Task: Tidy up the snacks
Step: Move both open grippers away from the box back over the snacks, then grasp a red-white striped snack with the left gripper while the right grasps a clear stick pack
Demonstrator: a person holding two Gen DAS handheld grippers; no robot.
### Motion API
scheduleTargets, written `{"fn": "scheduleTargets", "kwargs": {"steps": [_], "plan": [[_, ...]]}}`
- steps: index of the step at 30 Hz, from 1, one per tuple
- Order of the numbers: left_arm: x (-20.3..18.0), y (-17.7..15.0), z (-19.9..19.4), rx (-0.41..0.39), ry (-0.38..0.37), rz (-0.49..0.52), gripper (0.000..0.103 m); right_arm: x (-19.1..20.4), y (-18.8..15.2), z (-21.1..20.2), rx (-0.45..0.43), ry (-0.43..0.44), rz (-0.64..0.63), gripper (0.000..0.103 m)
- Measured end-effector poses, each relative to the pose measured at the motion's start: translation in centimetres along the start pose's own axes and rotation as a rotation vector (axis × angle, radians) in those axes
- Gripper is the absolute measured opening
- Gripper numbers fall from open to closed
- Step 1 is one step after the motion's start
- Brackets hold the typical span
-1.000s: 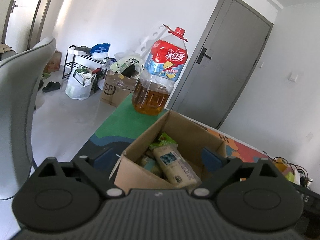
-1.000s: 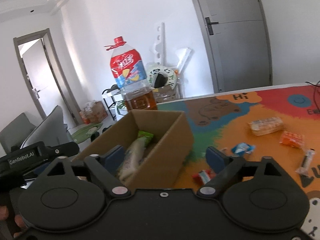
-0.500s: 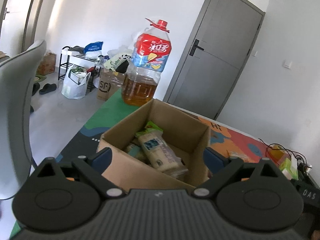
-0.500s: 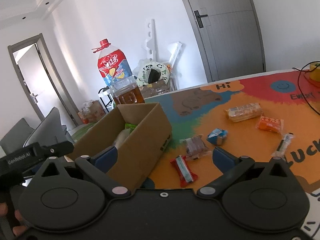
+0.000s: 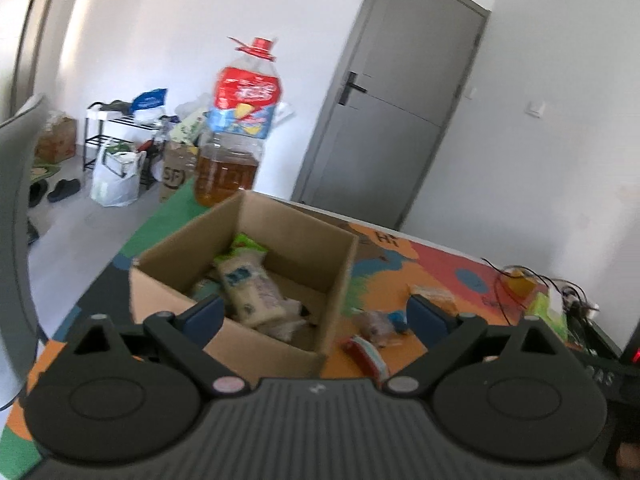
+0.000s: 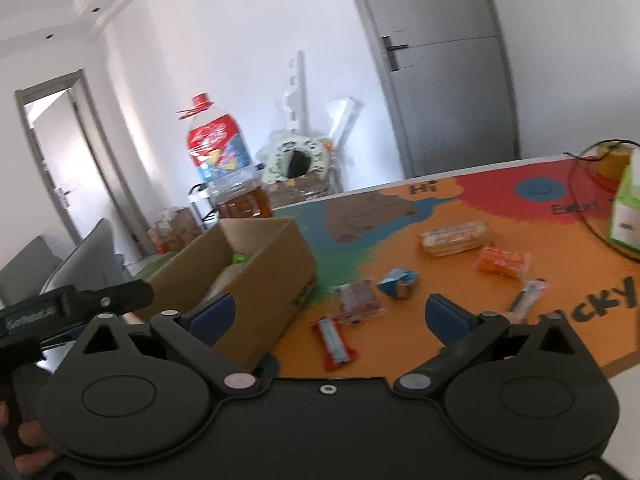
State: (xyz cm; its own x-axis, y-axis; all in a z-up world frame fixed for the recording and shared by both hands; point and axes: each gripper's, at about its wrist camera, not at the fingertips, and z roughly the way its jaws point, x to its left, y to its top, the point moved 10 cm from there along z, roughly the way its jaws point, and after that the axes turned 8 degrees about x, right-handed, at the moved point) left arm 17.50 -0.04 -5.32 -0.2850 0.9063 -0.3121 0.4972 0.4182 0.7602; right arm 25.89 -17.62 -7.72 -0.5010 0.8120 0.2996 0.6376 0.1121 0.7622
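An open cardboard box [image 5: 276, 236] [image 6: 276, 276] stands on the colourful table mat and holds a pale snack packet [image 5: 250, 290] and a green one [image 5: 248, 242]. My left gripper [image 5: 316, 312] is open in front of the box, nothing between its fingers. My right gripper [image 6: 336, 312] is open too and hangs over the mat right of the box. Loose snacks lie there: a red-and-white bar [image 6: 334, 338], a brown packet [image 6: 360, 300], a blue packet [image 6: 400, 282], an orange packet [image 6: 504, 262], a long biscuit pack [image 6: 456, 238] and a thin stick [image 6: 526, 300].
A big oil bottle [image 5: 236, 128] [image 6: 226, 176] with a red cap stands at the table's far edge behind the box. A green carton [image 6: 628, 208] and a black cable [image 6: 592, 224] sit at the right. A grey chair [image 5: 12, 220] stands left of the table.
Both grippers have pulled back and swung to the right, so the box has slid left and farther off in both views and more loose snacks have come into sight. Neither holds anything.
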Motion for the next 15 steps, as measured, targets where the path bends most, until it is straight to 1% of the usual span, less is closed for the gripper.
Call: {"fn": "scheduleTargets", "kwargs": {"steps": [3, 8, 11, 15], "plan": [[-1.6, -0.4, 0.1, 0.006, -0.031, 0.021, 0.097, -1.4, 0.1, -0.5, -0.011, -0.021, 0.027, 0.103], [-3.9, -1.0, 0.4, 0.001, -0.062, 0.056, 0.096, -3.8, -0.2, -0.8, -0.020, -0.063, 0.062, 0.103], [-5.1, -1.4, 1.0, 0.000, -0.080, 0.060, 0.094, -5.4, -0.5, -0.9, -0.028, -0.072, 0.081, 0.103], [-6.7, -2.1, 1.8, 0.001, -0.105, 0.076, 0.089, -7.4, -0.9, -0.7, -0.036, -0.087, 0.107, 0.101]]}}
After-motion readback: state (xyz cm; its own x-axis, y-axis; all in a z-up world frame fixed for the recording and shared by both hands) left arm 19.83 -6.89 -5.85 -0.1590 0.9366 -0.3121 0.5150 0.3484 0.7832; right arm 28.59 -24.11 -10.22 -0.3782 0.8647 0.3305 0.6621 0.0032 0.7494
